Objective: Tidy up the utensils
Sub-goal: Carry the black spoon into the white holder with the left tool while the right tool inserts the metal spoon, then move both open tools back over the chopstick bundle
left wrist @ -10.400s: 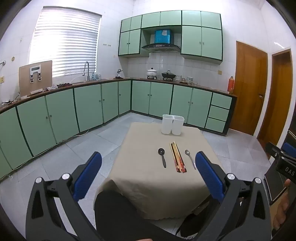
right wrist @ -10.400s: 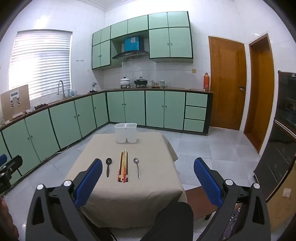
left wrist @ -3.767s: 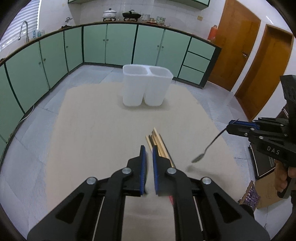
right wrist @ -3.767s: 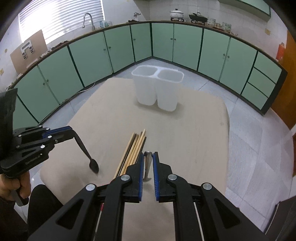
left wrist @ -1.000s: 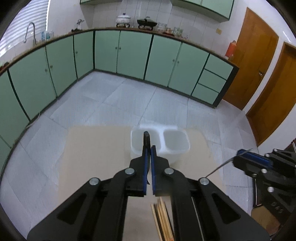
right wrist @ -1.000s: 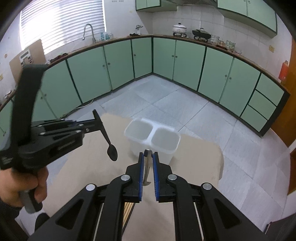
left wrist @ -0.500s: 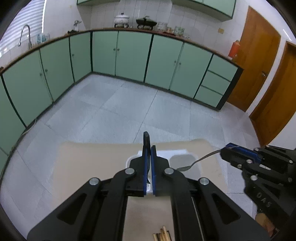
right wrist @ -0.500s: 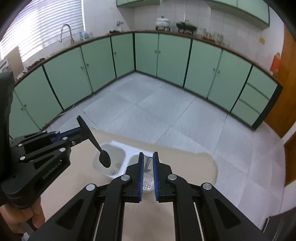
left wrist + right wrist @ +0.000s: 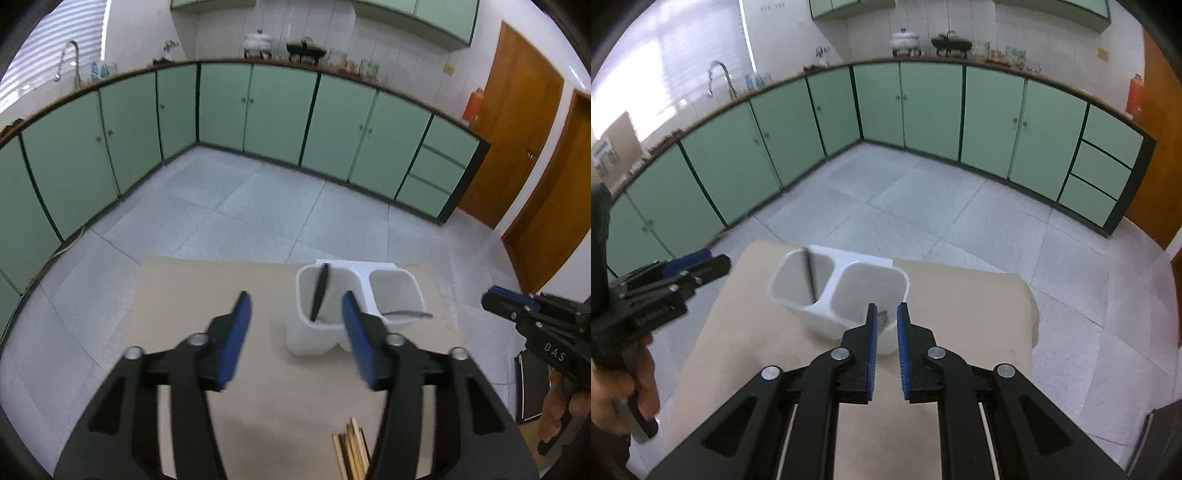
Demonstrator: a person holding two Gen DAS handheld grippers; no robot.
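Left gripper (image 9: 295, 325): fingers wide apart, nothing btwn them.
Right gripper (image 9: 886, 325): fingers slightly apart, not clamped.
Black spoon (image 9: 319, 291): in holder (image 9: 332, 332), left compartment, leaning.
Metal spoon (image 9: 404, 314): in right compartment, bowl hidden.
Chopsticks (image 9: 351, 452): on surface (image 9: 207, 288), mostly cut off.

Right gripper (image 9: 509, 304) body, left wrist view: white letters "DAS".
Left gripper (image 9: 698, 267) body, right wrist view: printed lettering, too blurred to read.

Green cabinets (image 9: 277, 110) line the wall beside wooden doors (image 9: 517, 147).
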